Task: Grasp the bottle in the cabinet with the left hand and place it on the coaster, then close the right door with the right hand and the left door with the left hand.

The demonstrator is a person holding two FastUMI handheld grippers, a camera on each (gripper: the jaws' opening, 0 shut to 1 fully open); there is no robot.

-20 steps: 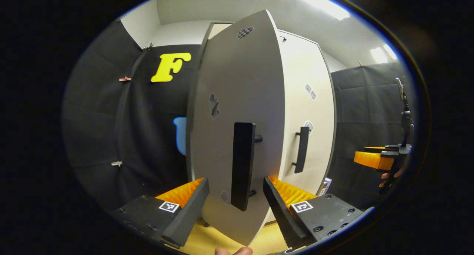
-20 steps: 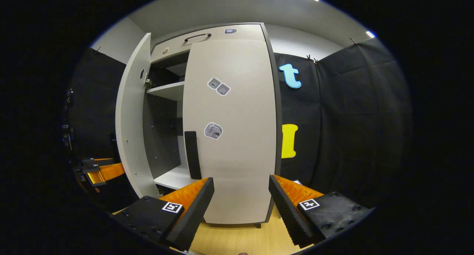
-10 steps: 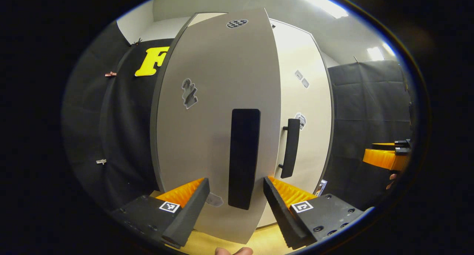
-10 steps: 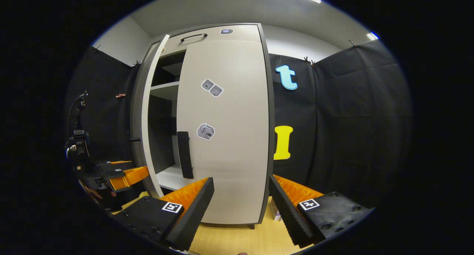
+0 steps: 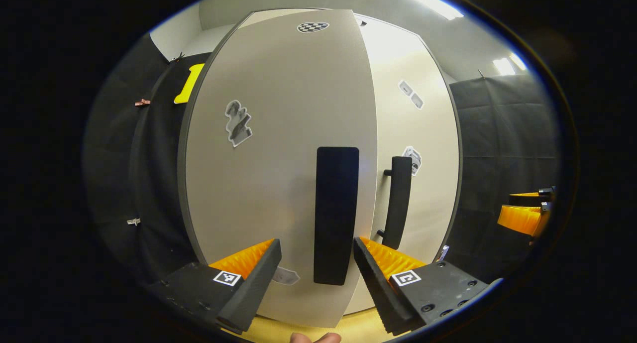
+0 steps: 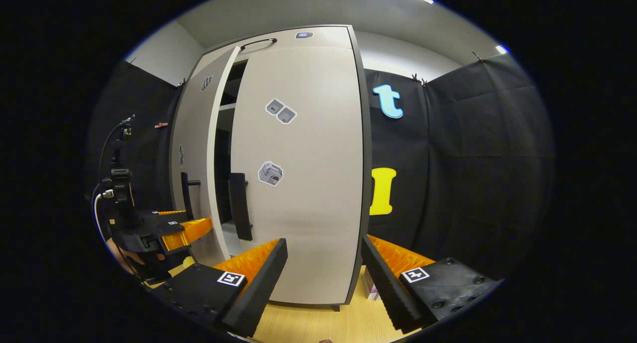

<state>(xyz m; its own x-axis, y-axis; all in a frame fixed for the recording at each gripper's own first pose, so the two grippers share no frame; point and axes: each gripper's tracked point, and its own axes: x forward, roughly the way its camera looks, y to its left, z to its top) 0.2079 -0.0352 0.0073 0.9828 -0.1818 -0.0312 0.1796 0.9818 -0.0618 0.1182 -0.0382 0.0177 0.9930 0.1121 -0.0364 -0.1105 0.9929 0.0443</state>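
In the left gripper view, the left claw (image 5: 317,271) stood with its fingers wide apart and gripping nothing, the left door's black handle (image 5: 336,214) rising between them, though contact could not be told. Beyond it the left door (image 5: 278,159) stood nearly closed against the cabinet, a narrow gap remaining in the right gripper view. The right claw (image 6: 323,273) was likewise spread and empty before the closed right door (image 6: 308,173); the bottle's position could not be told.
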